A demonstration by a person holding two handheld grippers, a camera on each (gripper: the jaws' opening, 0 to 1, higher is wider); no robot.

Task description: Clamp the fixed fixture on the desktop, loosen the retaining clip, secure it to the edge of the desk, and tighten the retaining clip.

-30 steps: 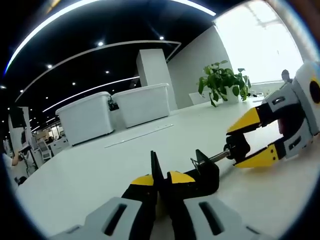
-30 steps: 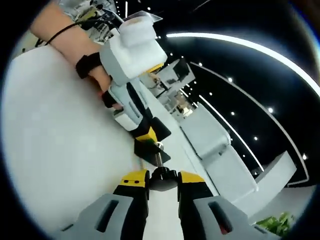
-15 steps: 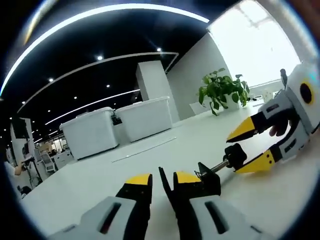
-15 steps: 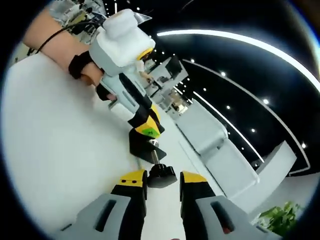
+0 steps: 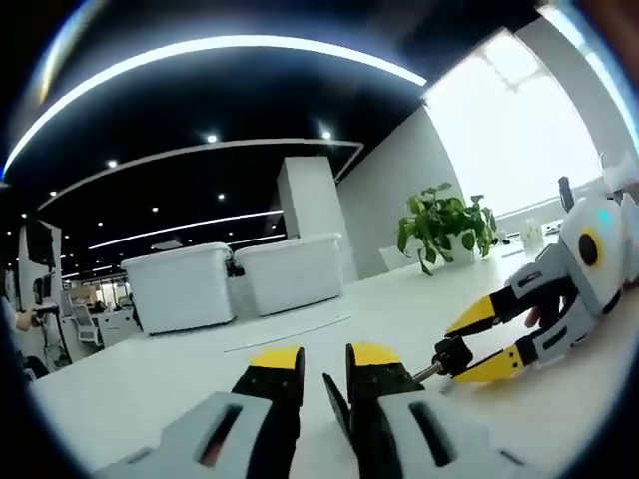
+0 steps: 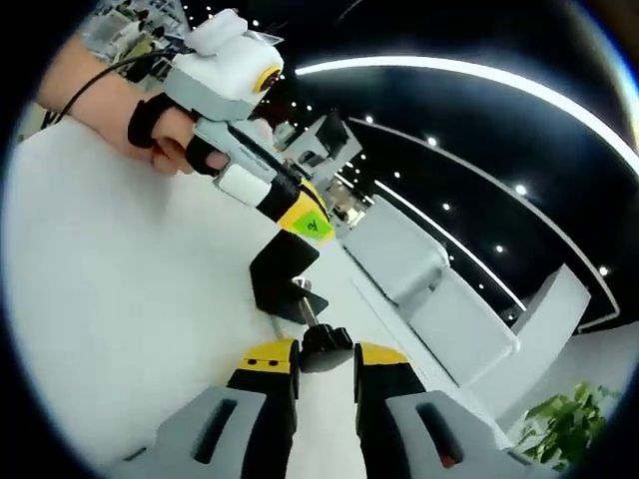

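A black C-shaped clamp fixture [image 6: 284, 273] hangs just over the white desk [image 6: 110, 299], its threaded screw [image 6: 307, 309] ending in a black knob [image 6: 324, 345]. My right gripper [image 6: 324, 354] is shut on that knob. My left gripper [image 6: 300, 225], held by a hand [image 6: 165, 130], comes in from the upper left and is shut on the clamp's body. In the left gripper view, my left gripper [image 5: 324, 357] has the clamp's black plate [image 5: 337, 401] between its jaws, and the right gripper [image 5: 454, 356] grips the knob [image 5: 448, 353] at the right.
Two white storage bins [image 5: 180, 289] [image 5: 295, 274] stand at the far side of the desk [image 5: 180, 384], with a potted plant [image 5: 439, 220] and a white pillar [image 5: 310, 200] behind. The bins [image 6: 439, 299] and plant [image 6: 564, 429] also lie beyond the clamp.
The left gripper has swung up and away with the clamp body, which now shows its C shape in the right gripper view. The knob stays in the right jaws. Both cameras tilted upward.
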